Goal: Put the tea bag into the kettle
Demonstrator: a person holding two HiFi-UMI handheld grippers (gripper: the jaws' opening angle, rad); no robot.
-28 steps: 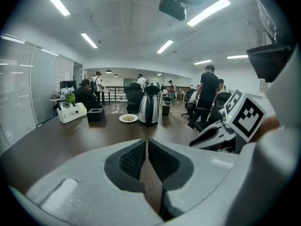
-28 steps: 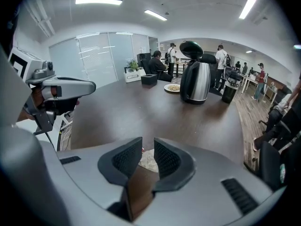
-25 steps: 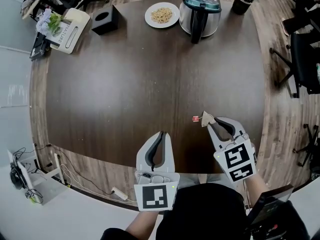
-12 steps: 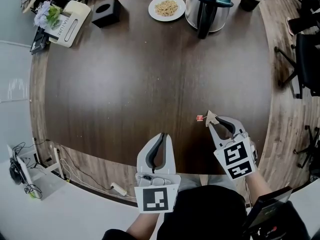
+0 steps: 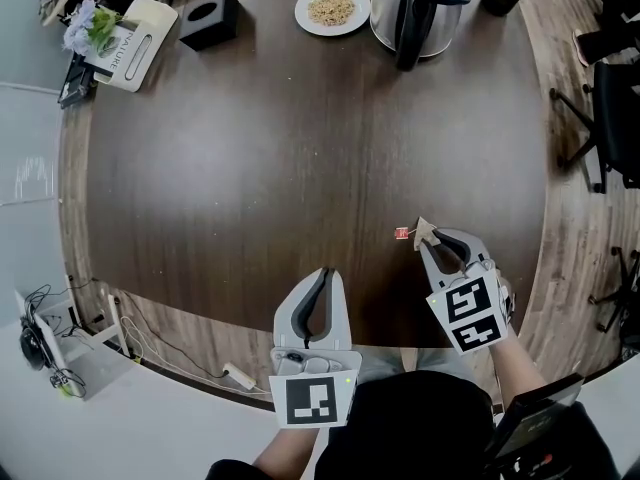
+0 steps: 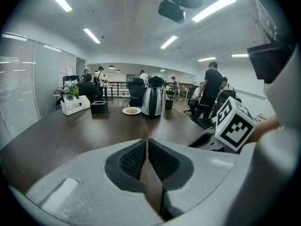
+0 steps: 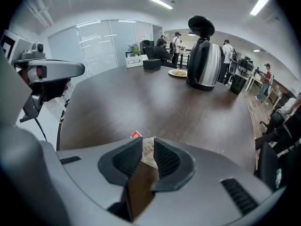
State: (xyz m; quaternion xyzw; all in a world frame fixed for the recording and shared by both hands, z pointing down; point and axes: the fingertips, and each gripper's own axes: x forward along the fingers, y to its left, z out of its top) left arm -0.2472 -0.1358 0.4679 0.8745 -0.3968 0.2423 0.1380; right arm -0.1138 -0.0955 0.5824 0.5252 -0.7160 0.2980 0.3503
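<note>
Tea bag (image 5: 424,231) sits pinched in the right gripper (image 5: 431,244), ready for carrying to the top-edge kettle (image 5: 415,8); left gripper (image 5: 322,273) idles closed, empty.

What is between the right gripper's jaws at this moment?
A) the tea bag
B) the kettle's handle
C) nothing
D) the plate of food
A: the right gripper view shows the right gripper closed on the tea bag, with its red tag showing just past the jaws, while the kettle stands at the far end of the table.
</note>
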